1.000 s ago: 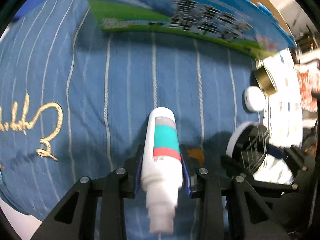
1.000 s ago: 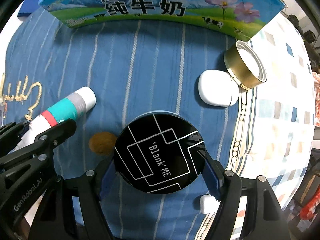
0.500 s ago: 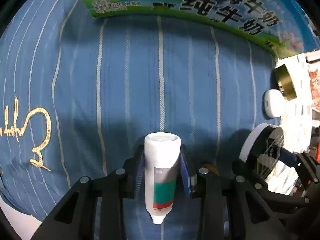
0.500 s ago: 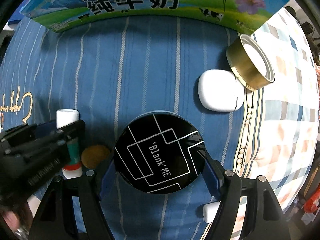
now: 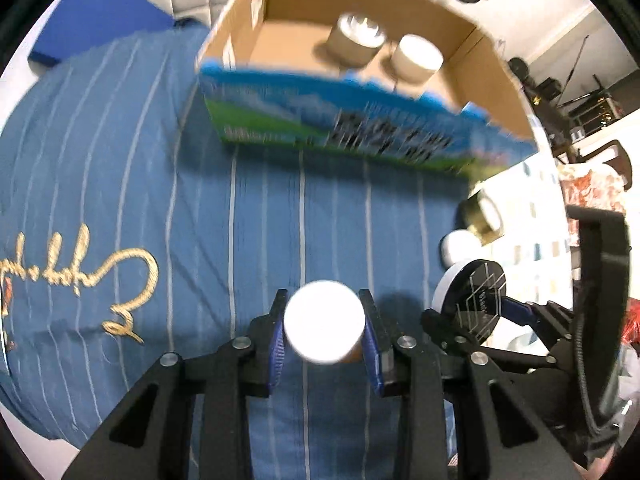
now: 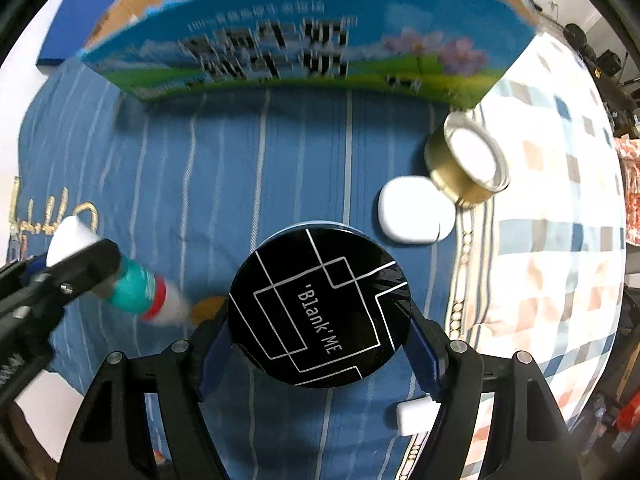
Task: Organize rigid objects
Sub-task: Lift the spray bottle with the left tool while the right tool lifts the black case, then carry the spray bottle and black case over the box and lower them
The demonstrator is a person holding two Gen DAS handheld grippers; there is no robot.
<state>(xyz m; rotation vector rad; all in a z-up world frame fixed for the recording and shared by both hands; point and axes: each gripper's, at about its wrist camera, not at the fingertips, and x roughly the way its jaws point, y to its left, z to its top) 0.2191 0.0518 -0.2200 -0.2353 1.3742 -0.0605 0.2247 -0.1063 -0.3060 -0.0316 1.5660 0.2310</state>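
Left gripper point(image 5: 324, 330) jaws clamped on white tube point(image 5: 324, 328), right gripper point(image 6: 320, 320) jaws clamped on black round compact point(image 6: 319, 307), both facing the carton box point(image 5: 360, 80) at 12 o'clock, likely for dropping in.

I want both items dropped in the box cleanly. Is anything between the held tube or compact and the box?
Only the box's own printed front wall stands in the way; both must clear it. Cloth in between looks bare. The tube in the left gripper and compact in the right gripper face it. Two tape rolls already sit inside.
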